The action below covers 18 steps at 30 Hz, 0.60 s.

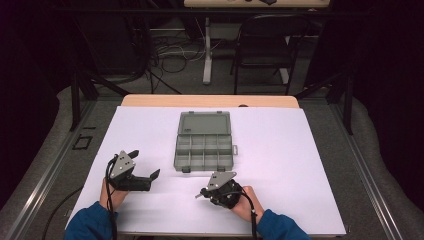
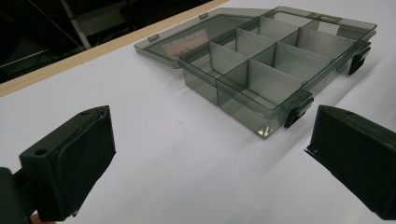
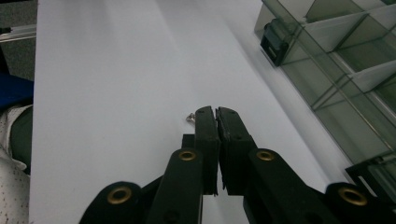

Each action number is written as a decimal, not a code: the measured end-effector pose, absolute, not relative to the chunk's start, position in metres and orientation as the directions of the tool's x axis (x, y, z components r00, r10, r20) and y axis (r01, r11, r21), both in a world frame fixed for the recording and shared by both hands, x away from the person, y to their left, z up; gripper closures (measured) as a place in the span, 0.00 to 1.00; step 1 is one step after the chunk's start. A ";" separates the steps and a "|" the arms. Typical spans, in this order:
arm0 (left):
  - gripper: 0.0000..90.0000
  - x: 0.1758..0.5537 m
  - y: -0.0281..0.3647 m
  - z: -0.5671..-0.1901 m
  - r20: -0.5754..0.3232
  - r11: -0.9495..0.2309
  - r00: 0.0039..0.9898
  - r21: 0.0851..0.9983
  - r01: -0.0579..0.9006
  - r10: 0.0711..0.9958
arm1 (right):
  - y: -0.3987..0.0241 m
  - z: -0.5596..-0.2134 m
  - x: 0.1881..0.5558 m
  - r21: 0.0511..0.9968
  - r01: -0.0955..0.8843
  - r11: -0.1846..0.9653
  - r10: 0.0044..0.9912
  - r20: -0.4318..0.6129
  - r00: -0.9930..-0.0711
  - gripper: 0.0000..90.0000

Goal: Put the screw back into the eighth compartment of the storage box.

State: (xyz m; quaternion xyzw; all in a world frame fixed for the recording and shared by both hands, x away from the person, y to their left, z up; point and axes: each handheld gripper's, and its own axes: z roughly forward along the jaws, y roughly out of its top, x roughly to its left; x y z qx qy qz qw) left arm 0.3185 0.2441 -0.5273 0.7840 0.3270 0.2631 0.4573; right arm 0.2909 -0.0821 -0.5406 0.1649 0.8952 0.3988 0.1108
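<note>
My right gripper [image 1: 200, 194] lies low over the worktop [image 1: 300, 165], jaws closed on perhaps a tiny screw [image 3: 190, 117], near the organiser box [image 1: 205, 147]. My left gripper [image 1: 145, 167] rests, jaws wide apart.

A lab-like recording space: white-covered table [image 1: 280, 150], black curtains, floor cables [image 1: 170, 52], a folding chair [image 1: 265, 40].

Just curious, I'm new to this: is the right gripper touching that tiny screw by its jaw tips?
Cannot tell. In the right gripper view the small screw sits right beside the shut right gripper, but no gap or contact shows plainly.
</note>
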 end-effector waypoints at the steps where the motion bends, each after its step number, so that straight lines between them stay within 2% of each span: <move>1: 0.00 0.318 0.244 -0.527 0.116 -0.369 0.648 0.889 0.270 0.753 | -0.083 -0.540 0.291 0.752 0.209 0.625 0.389 -0.067 -0.919 0.97; 18: 0.00 0.318 0.243 -0.527 0.116 -0.371 0.650 0.888 0.270 0.751 | -0.097 -0.531 0.293 0.766 0.213 0.607 0.431 -0.092 -0.898 0.97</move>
